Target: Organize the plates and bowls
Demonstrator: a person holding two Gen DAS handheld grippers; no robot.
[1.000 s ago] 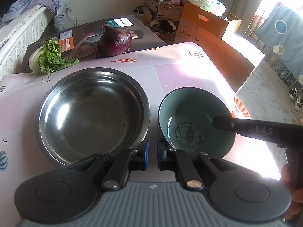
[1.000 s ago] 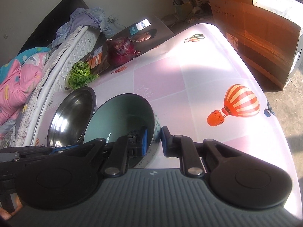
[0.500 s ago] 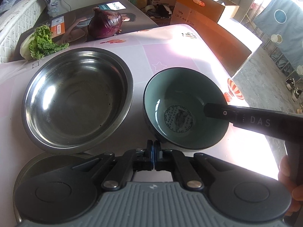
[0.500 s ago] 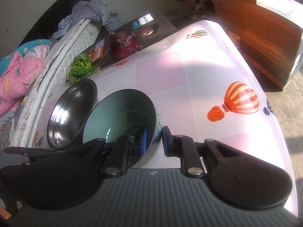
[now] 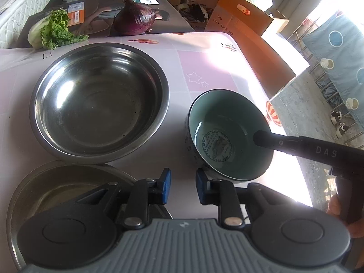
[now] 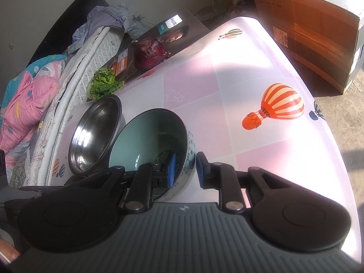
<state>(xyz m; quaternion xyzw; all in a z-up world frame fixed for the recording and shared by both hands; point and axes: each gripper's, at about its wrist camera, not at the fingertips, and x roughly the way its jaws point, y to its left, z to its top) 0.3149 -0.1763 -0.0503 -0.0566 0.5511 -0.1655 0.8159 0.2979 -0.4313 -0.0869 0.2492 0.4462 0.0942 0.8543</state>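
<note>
Two grippers are at work, both tilted steeply down at the surface (image 5: 204, 54). My left gripper (image 5: 180, 188) hangs at 6 o'clock in its view; its jaws are opening, with nothing between the blue pads but bare surface. The steel bowl (image 5: 100, 104) sits at 10 o'clock ahead of it, and a steel plate (image 5: 45, 188) lies under its left finger at 8 o'clock. My right gripper (image 6: 185, 170) straddles the near wall of the green bowl (image 6: 147, 136), one pad inside, one outside; its jaws are opening and the outer pad stands just clear of the wall, so the bowl is released. From the left view that gripper's finger reaches into the bowl from 3 o'clock and reads "DAS". A flat box (image 5: 100, 13) at 12 o'clock reads "PHILIPS"; an onion (image 5: 136, 18) and lettuce (image 5: 54, 31) rest on it.
</note>
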